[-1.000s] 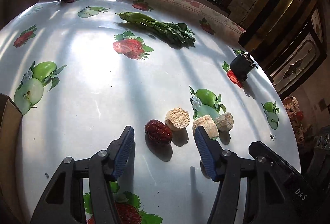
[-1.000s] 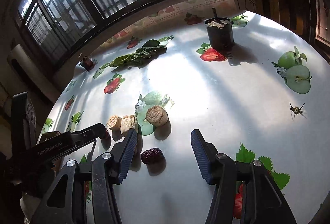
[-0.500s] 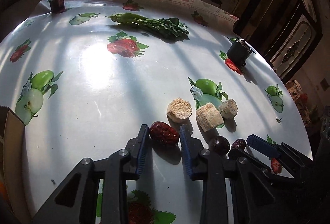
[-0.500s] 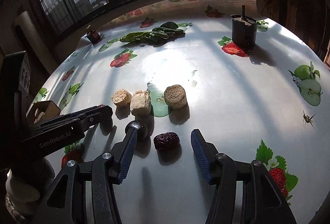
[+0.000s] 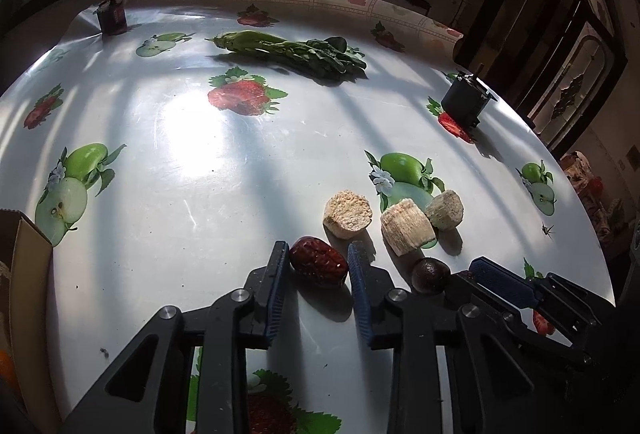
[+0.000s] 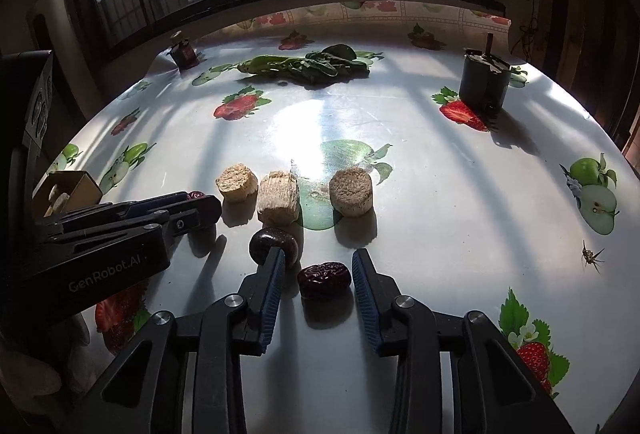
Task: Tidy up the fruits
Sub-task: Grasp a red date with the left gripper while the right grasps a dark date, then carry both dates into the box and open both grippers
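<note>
**Both fingers closed on a date, just this side of the pale chunks**

Nearest us, the right gripper [image 6: 318,282] has its fingers drawn in on the dark date [image 6: 324,280], which lies crosswise between them, in front of the middle pale chunk [image 6: 278,202]. One pad seems to show a sliver of gap, so we judge this grip light. A round dark fruit [image 6: 274,244] sits just behind that gripper's left finger, closer to the chunk. To the chunk's left, the left gripper [image 5: 316,266] is nearly closed, its fingers pinching the red date [image 5: 318,266] across its slanted long axis. Both dates rest on the worktop [image 6: 400,154]. Further left of the chunk stands the cardboard box [image 6: 76,186]; the left hand is nearer. Leafy greens [image 6: 304,66] lie well beyond.
</note>
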